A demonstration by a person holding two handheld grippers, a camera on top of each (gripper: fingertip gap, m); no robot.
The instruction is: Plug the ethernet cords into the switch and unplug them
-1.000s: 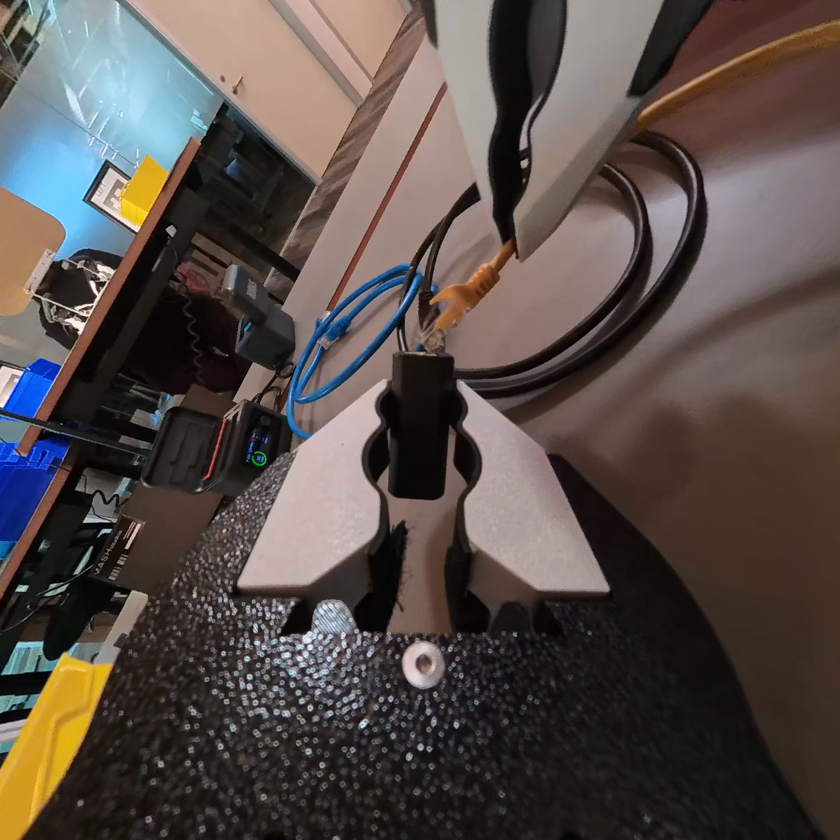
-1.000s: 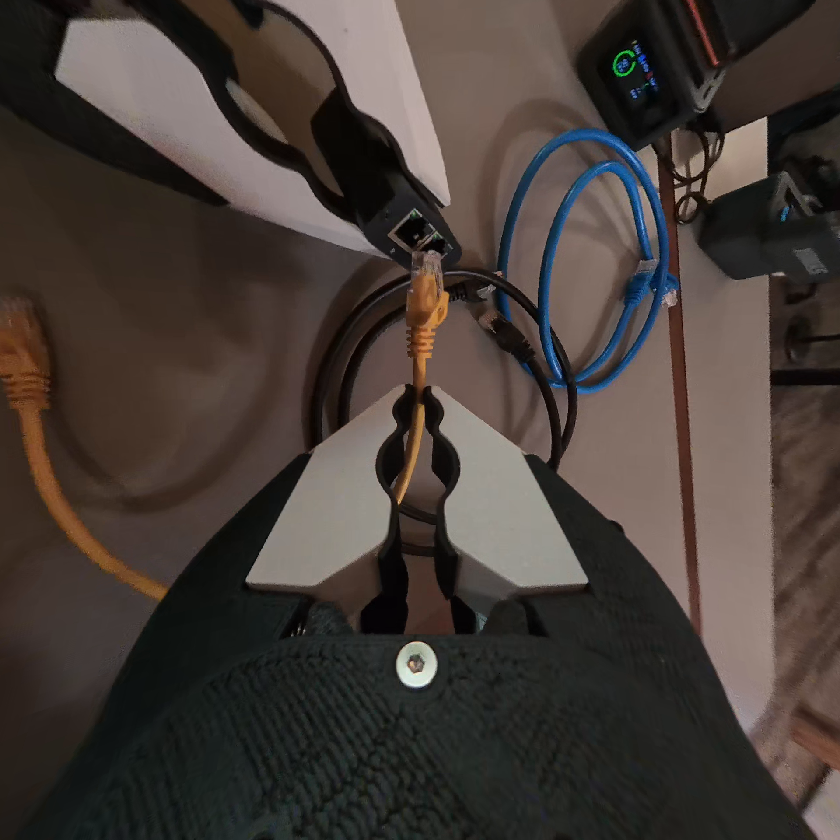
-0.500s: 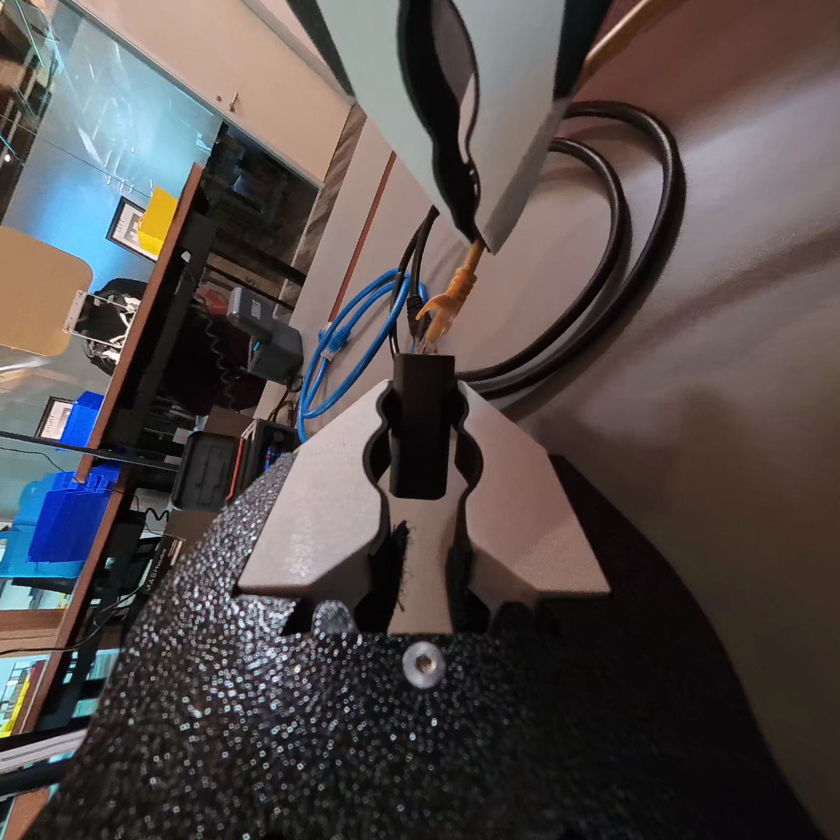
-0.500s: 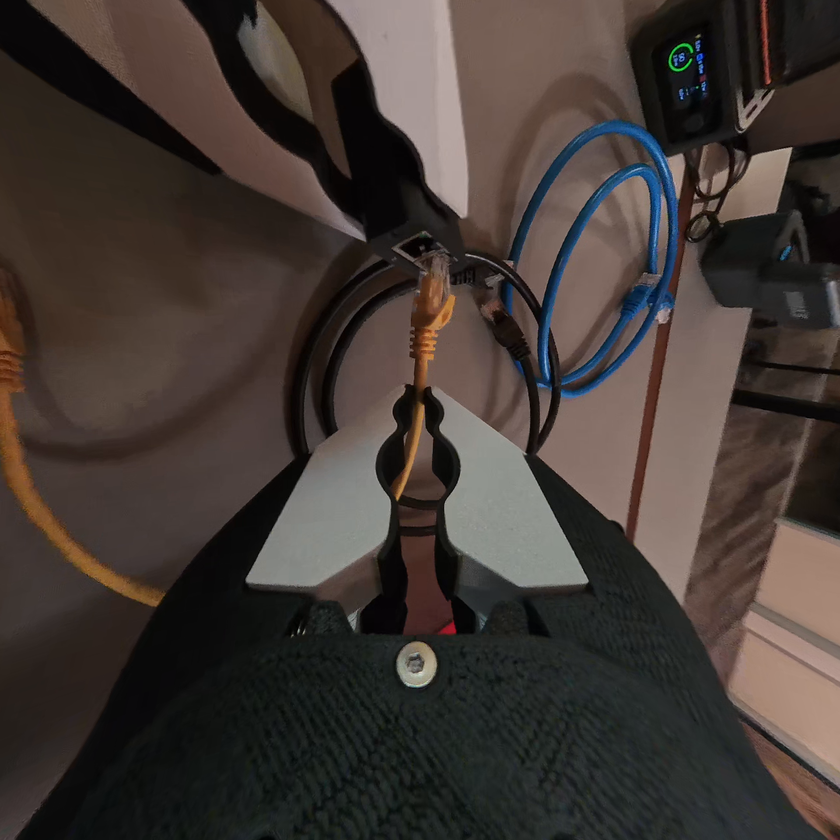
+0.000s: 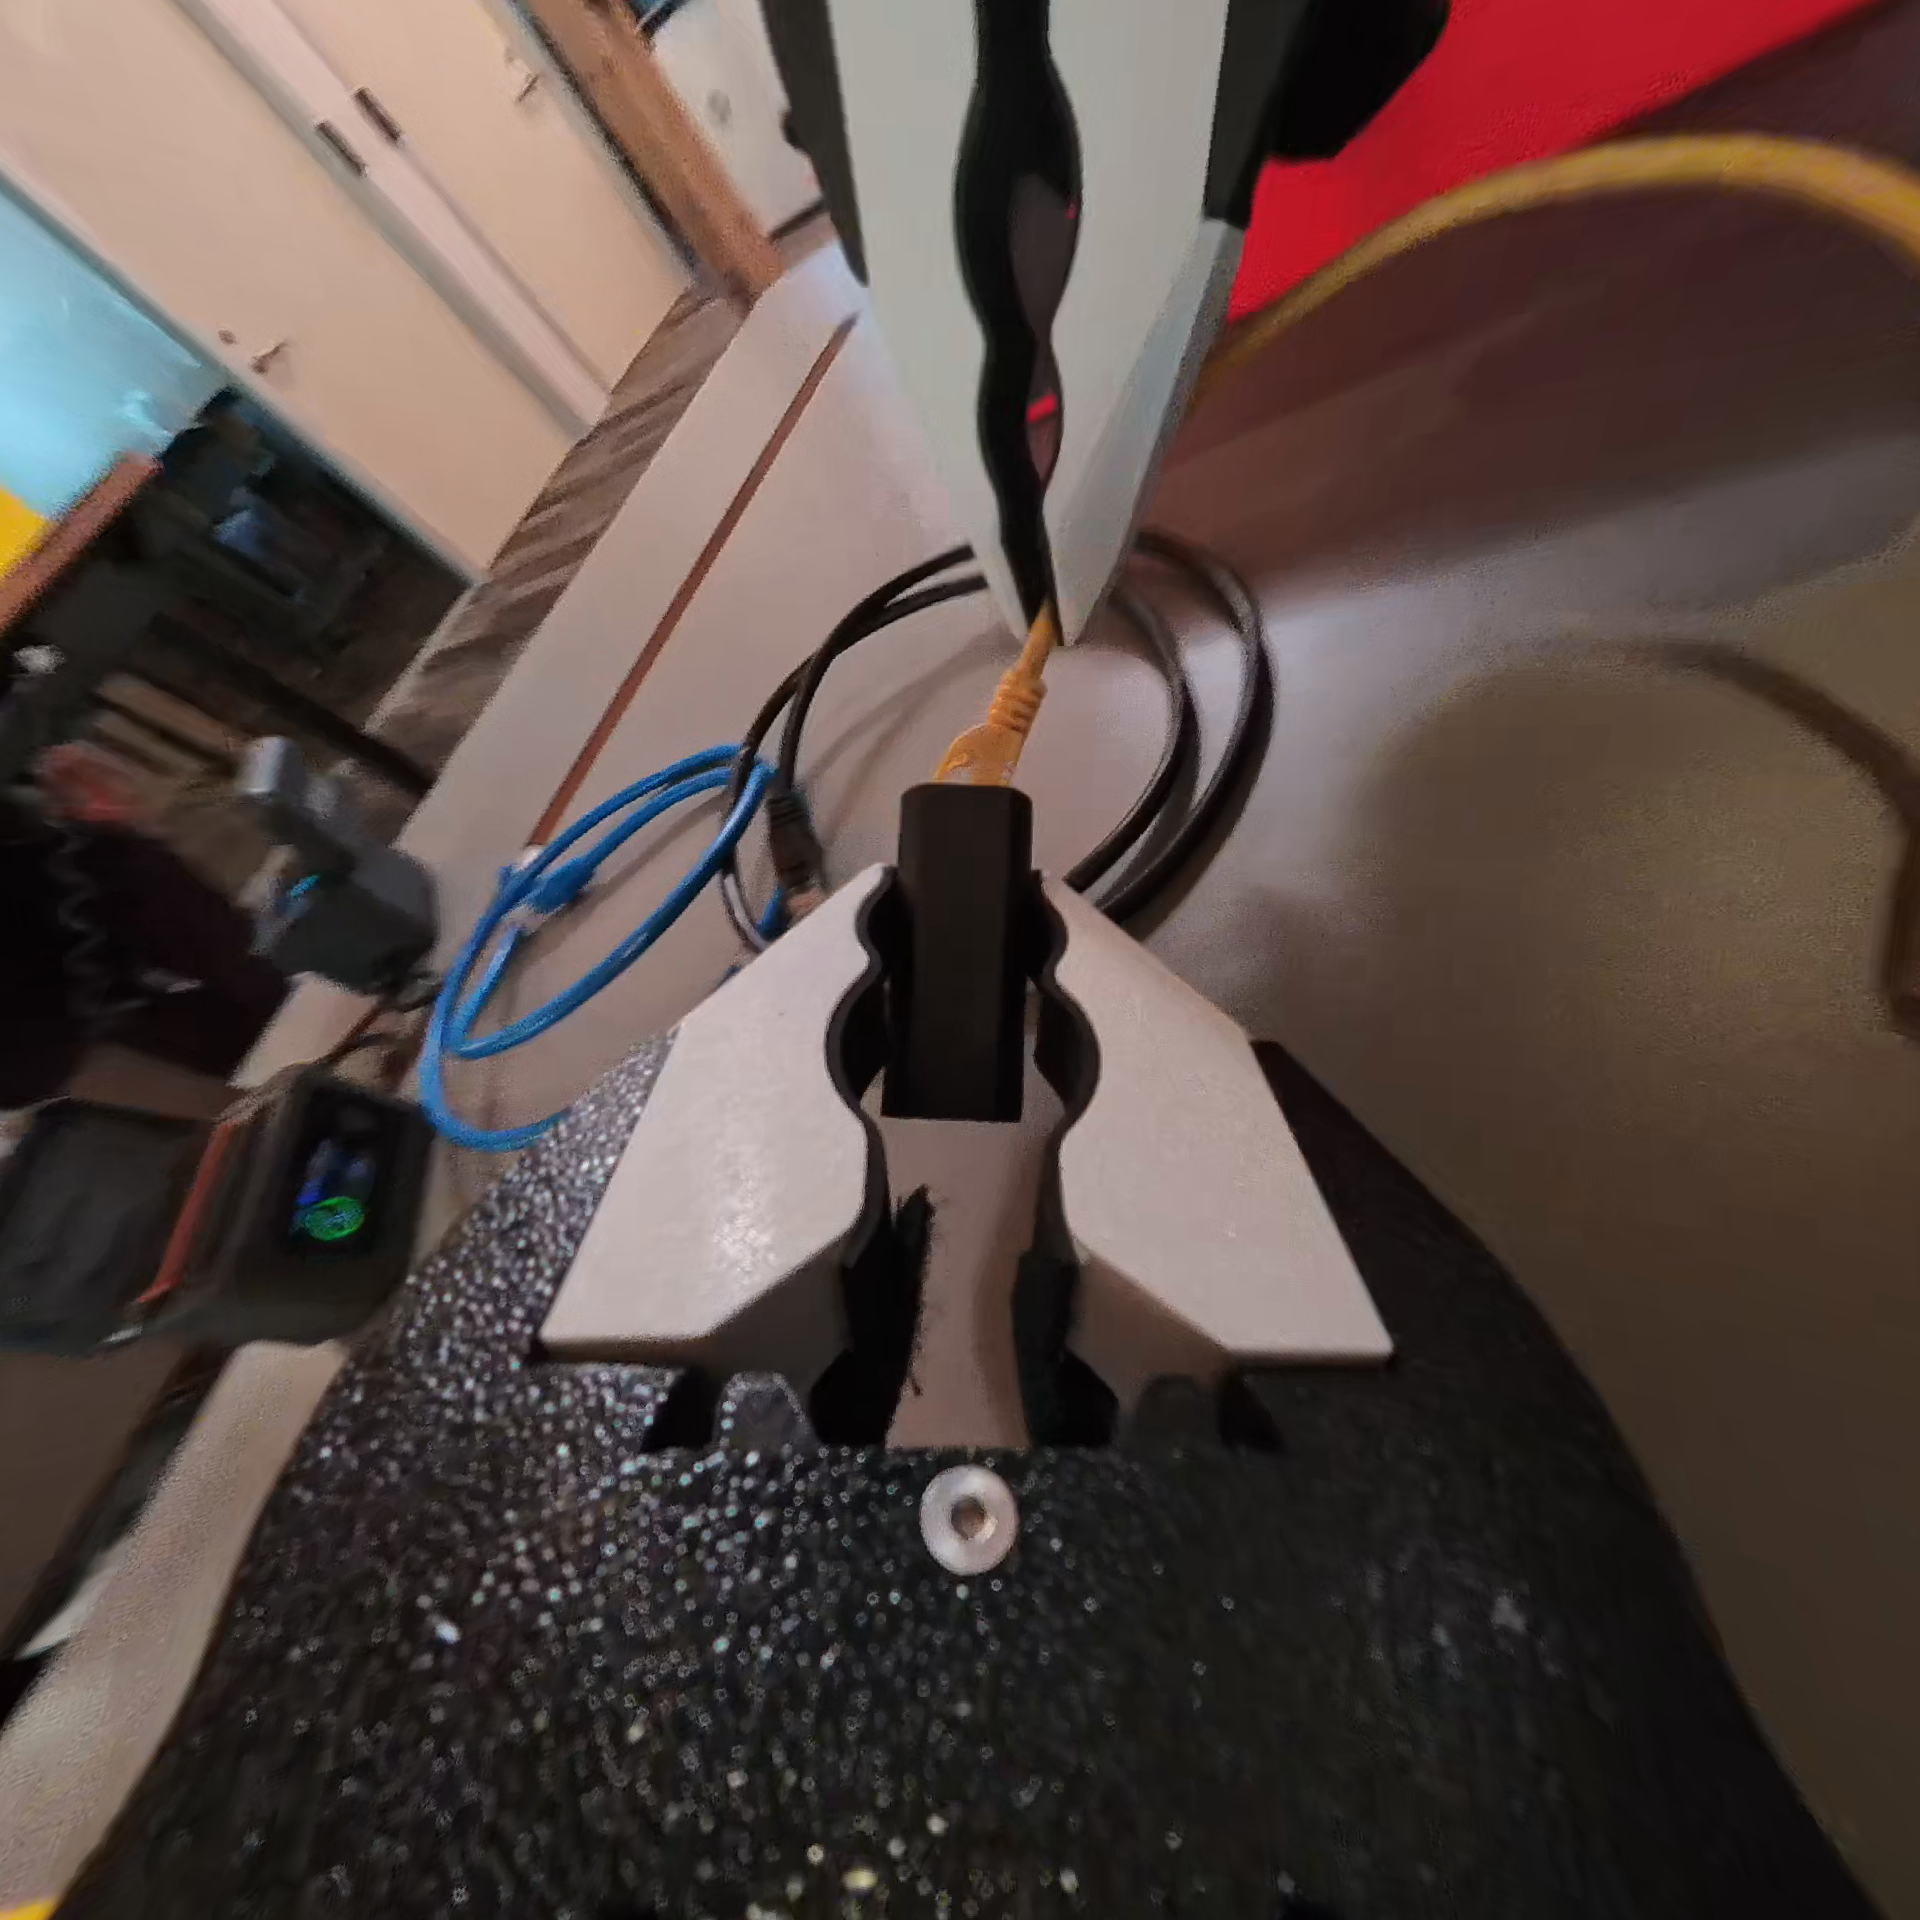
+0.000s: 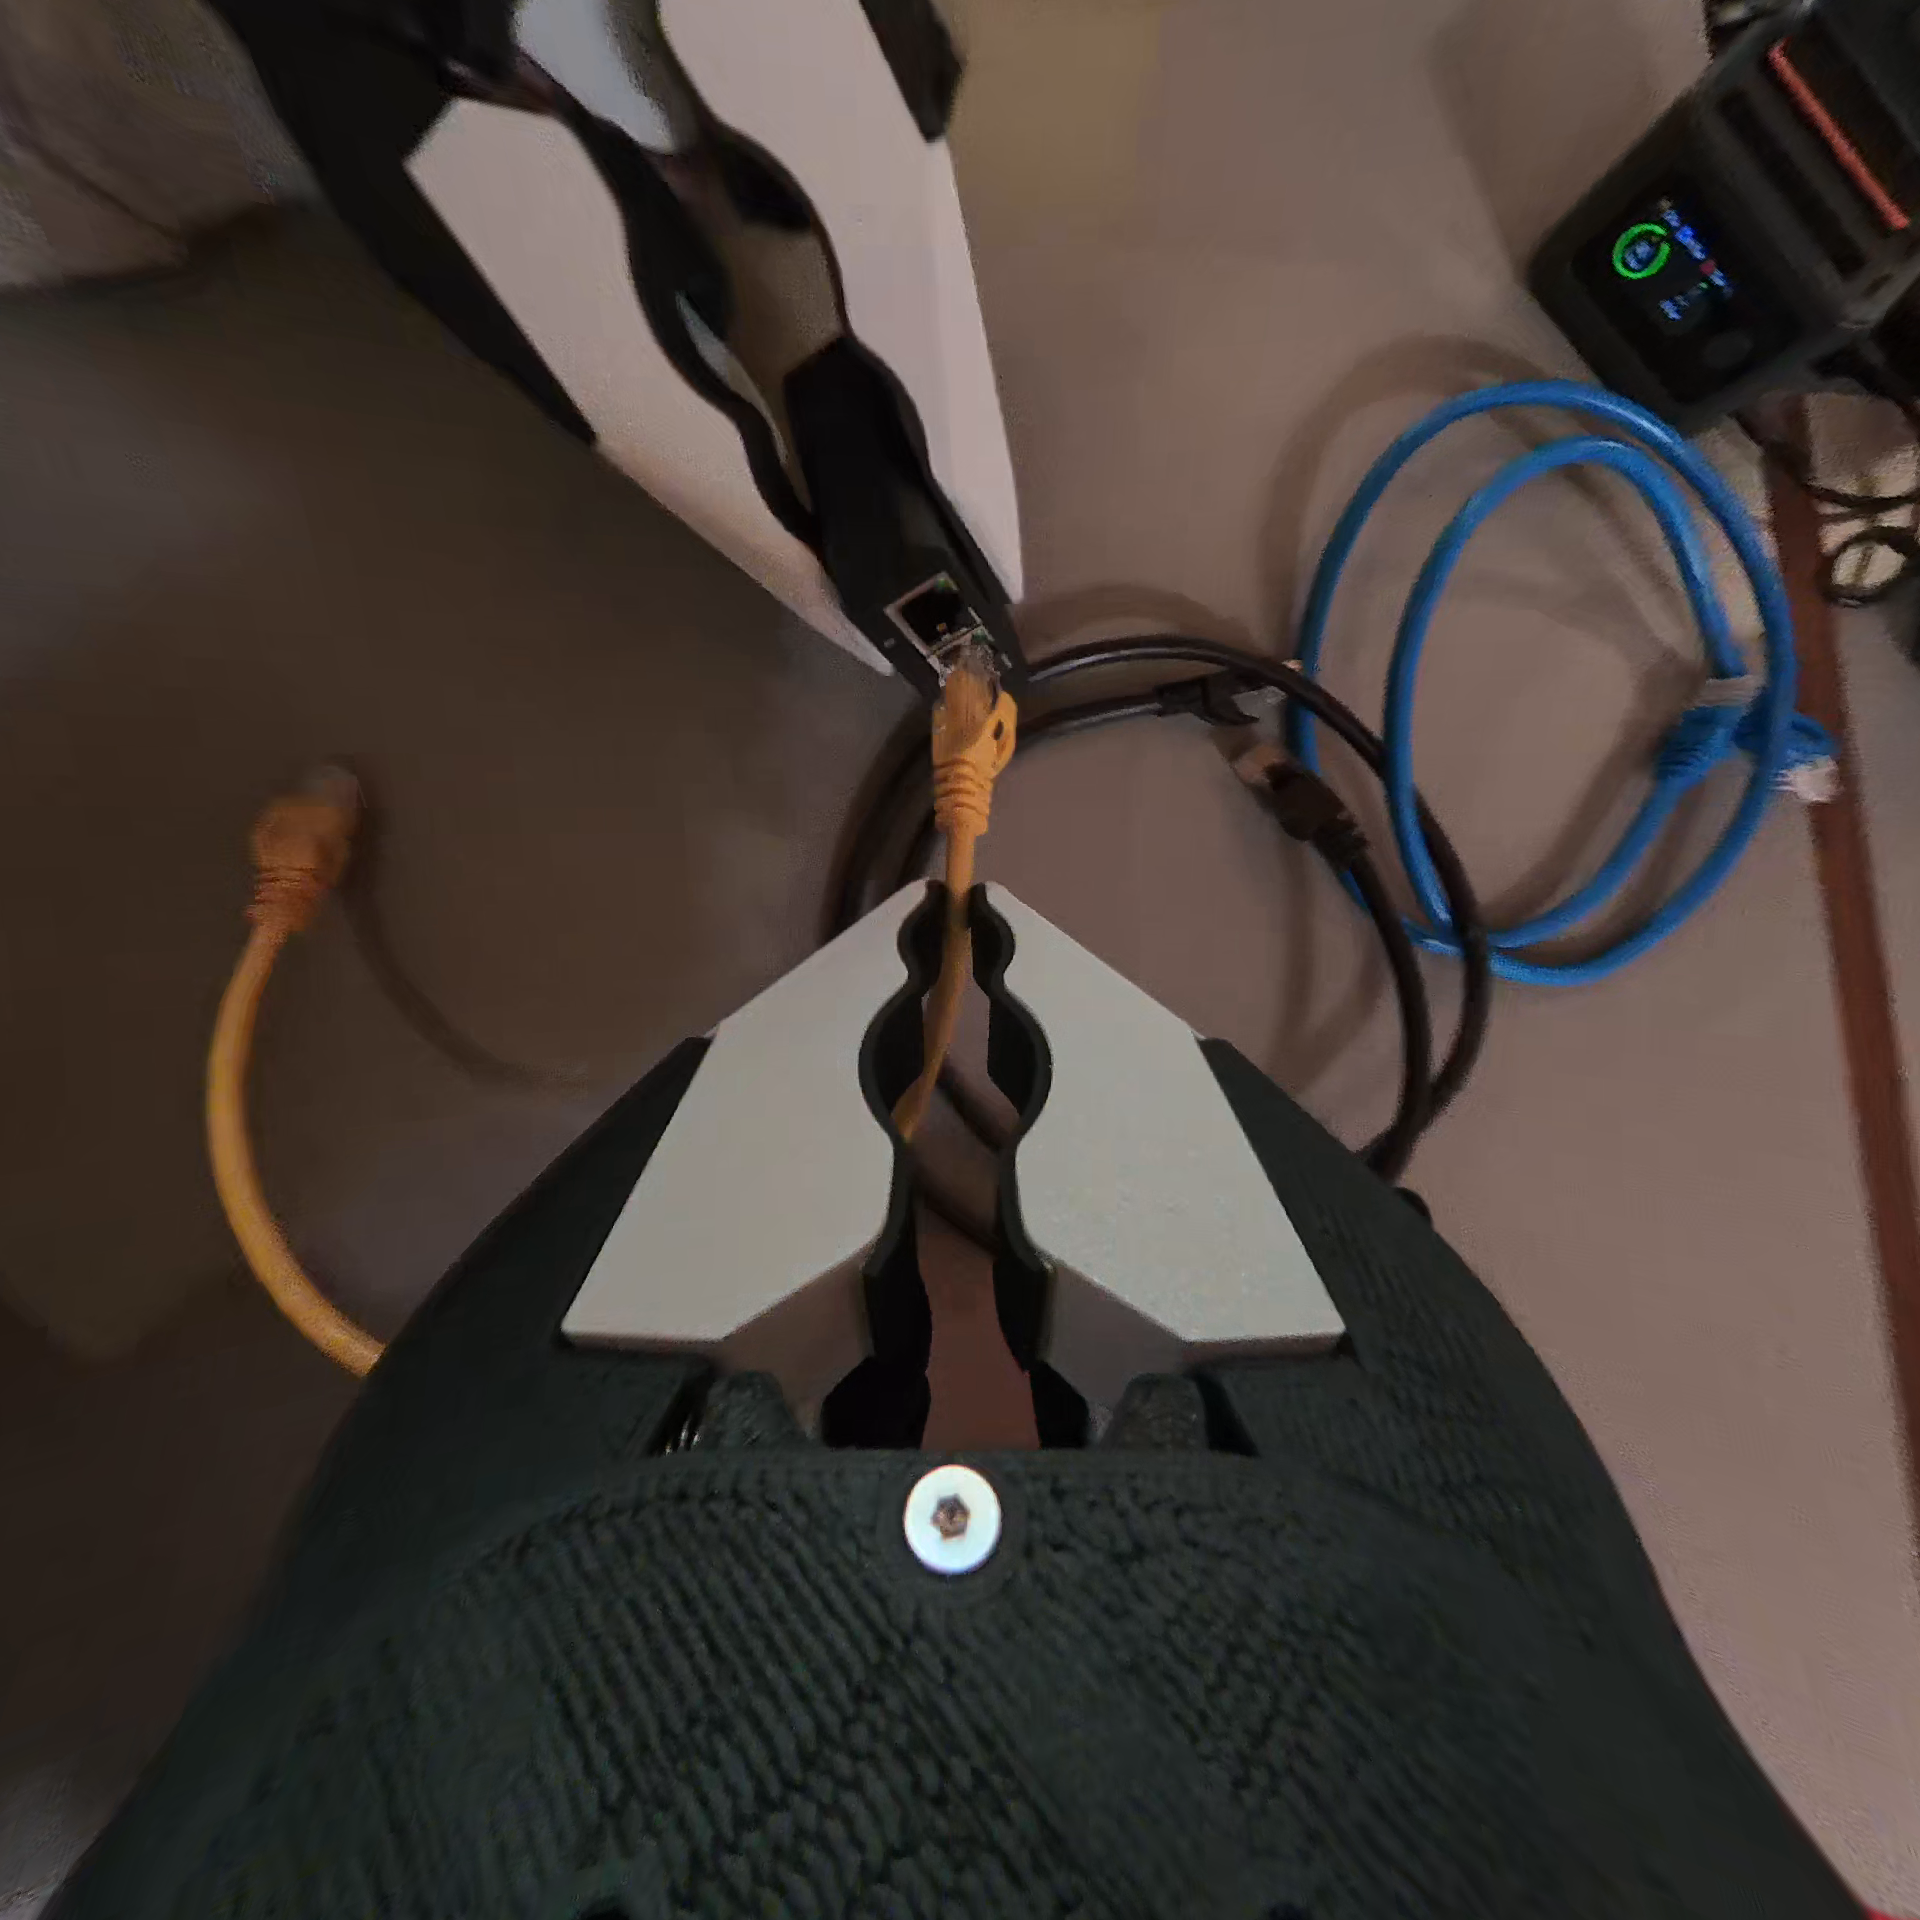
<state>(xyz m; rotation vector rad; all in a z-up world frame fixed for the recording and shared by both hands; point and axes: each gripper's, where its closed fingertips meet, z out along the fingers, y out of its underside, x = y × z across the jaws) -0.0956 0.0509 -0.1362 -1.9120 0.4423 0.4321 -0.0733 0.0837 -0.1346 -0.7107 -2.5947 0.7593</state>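
My left gripper [image 5: 961, 904] is shut on a small black switch [image 5: 964, 935] and holds it above the table. My right gripper [image 6: 954, 902] is shut on a yellow ethernet cord [image 6: 951, 997] just behind its plug. The yellow plug [image 6: 968, 717] meets the switch's lower port [image 6: 961, 657]; the upper port [image 6: 920, 615] is empty. In the left wrist view the right gripper [image 5: 1044, 613] comes down from above, and the yellow plug [image 5: 987, 743] touches the switch's far end. The cord's other yellow plug [image 6: 301, 831] lies on the table at left.
A coiled black cable [image 6: 1340, 831] and a coiled blue ethernet cord [image 6: 1558, 675] lie on the beige table [image 6: 1195, 312] beyond the switch. A black power unit with a lit screen [image 6: 1704, 260] stands at the far right. A dark device [image 5: 332, 894] sits by the table's edge.
The yellow plug has moved up to the switch and now sits at the lower port's mouth. Both grippers have shifted and turned, staying shut on switch and cord.
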